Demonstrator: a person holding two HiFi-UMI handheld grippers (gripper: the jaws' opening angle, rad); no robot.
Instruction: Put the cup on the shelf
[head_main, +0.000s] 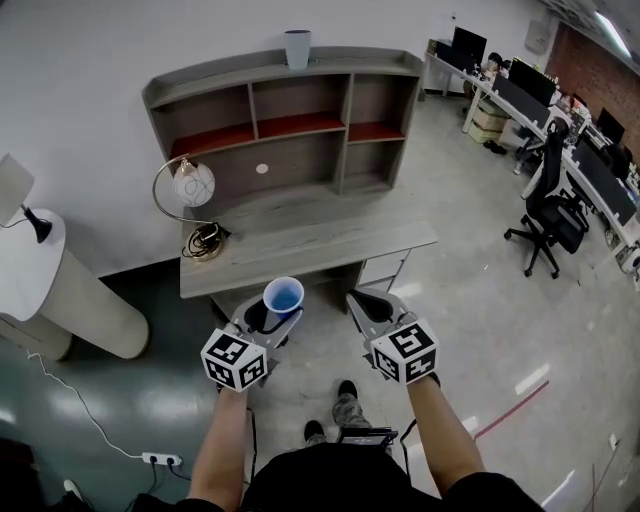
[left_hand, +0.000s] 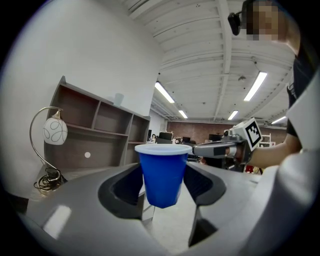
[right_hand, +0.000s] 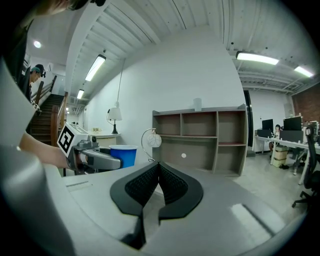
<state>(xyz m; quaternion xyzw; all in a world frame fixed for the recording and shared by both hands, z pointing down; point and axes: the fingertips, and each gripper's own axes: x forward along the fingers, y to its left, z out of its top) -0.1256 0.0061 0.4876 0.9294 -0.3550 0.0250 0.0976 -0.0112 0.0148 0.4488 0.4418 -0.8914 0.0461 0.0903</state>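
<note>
A blue plastic cup (head_main: 283, 297) with a white rim stands upright between the jaws of my left gripper (head_main: 277, 315), which is shut on it just in front of the desk edge. In the left gripper view the blue cup (left_hand: 162, 172) fills the gap, both pads pressing its sides. My right gripper (head_main: 368, 304) hangs beside it to the right, its jaws shut with nothing between them (right_hand: 156, 176). The grey shelf unit (head_main: 285, 120) stands on the desk against the wall, with a pale cup (head_main: 297, 48) on its top board.
A curved desk lamp (head_main: 190, 205) with a round globe stands at the desk's left. The desk top (head_main: 300, 245) lies below the shelf. A white round table (head_main: 50, 290) is to the left; an office chair (head_main: 548, 210) and workstations to the right.
</note>
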